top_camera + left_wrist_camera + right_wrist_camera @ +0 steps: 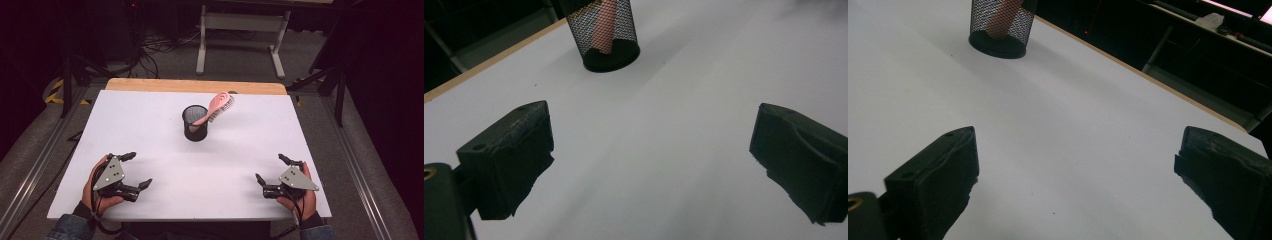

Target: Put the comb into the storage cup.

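A black mesh cup (195, 123) stands upright near the middle of the white table (150, 115), toward its far side. A pink hairbrush (218, 106) leans in it, handle down, bristled head sticking out to the upper right. The cup (605, 35) with the pink handle (602, 27) inside also appears in the left gripper view, and the cup (999, 26) shows in the right gripper view. My left gripper (140, 170) rests open at the near left of the table. My right gripper (270, 168) rests open at the near right. Both hold nothing and are far from the cup.
The table's wooden far edge (195, 86) borders a dark floor with cables and a white metal frame (242, 30). Wide bare table surface lies between the two grippers and the cup.
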A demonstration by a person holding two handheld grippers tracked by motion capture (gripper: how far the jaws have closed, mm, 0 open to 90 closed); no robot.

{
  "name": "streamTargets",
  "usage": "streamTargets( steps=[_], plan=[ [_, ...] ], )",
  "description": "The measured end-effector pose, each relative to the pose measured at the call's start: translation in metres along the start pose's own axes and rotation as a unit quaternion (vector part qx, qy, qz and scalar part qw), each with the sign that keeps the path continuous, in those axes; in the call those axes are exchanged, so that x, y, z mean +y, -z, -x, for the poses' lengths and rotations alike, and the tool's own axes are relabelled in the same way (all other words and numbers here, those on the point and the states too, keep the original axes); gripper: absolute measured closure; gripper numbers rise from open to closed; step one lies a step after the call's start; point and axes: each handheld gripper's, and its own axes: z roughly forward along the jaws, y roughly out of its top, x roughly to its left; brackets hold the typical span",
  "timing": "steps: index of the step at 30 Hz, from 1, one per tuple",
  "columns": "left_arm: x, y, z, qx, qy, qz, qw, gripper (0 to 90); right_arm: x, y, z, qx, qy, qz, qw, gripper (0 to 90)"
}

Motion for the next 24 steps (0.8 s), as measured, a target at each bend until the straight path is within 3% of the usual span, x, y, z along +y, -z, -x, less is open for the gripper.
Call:
streamTargets(
  steps=[24],
  plan=[
    [0.0000, -0.0001, -0.0015, 0.007, 0.000, -0.001, 1.0000, 4.7, 0.0008, -0.0034, -0.0040, 0.011, 0.009, -0.002, 0.9999, 4.0]
  ],
)
